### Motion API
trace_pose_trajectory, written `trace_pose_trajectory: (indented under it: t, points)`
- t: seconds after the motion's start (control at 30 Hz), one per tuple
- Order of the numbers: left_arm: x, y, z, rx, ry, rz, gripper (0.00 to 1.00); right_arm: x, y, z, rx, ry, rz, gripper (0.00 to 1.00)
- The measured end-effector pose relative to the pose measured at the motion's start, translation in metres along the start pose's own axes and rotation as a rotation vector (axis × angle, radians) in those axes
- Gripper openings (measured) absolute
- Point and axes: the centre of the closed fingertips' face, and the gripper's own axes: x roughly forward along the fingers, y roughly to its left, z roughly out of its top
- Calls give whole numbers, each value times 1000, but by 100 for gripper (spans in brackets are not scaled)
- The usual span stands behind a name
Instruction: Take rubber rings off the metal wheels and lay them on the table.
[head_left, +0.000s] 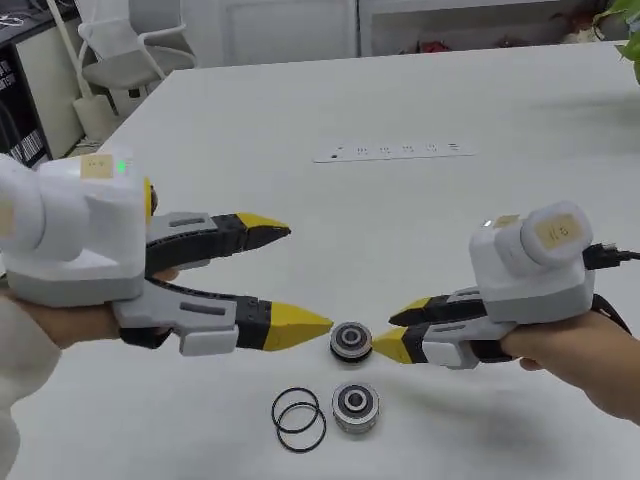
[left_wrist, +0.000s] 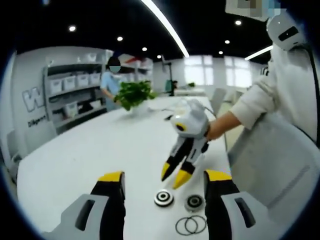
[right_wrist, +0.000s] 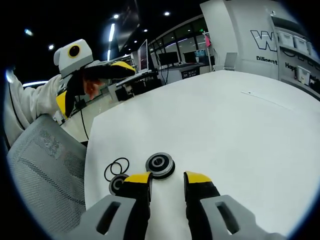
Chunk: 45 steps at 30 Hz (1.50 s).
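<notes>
Two rubber rings lie overlapping on the white counter, just beside the nearer metal wheel. The second wheel sits just beyond it, between the two grippers' tips. The left gripper has its jaws spread wide and empty. The right gripper has its jaws only slightly parted, also empty.

One metal wheel partly behind a tip of the right hand-held gripper.
</notes>
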Motion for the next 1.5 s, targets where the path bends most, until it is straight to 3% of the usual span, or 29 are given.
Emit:
trace_pose_trajectory:
  t: [0.27,0.37,0.57,0.67,0.87,1.27,1.4,1.5]
  points:
    - [27,9,-14,32,40,-28,56,6,5,-6,-43,33,21,21]
    - [37,16,-25,84,82,-12,51,7,4,-6,-51,34,22,21]
    - [51,14,-41,47,95,-38,49,8,4,-7,-46,34,25,21]
    - [55,11,-54,55,127,-49,47,8,4,-8,-47,35,26,21]
    - [61,17,-72,57,156,-17,39,10,6,-8,-49,35,36,21]
    - [66,3,-93,25,191,-39,28,15,11,-11,-71,44,52,20]
    - [68,1,-97,23,200,-51,26,15,12,-11,-74,44,50,20]
    - [69,2,-98,-10,194,-57,23,16,11,-11,-76,46,49,20]
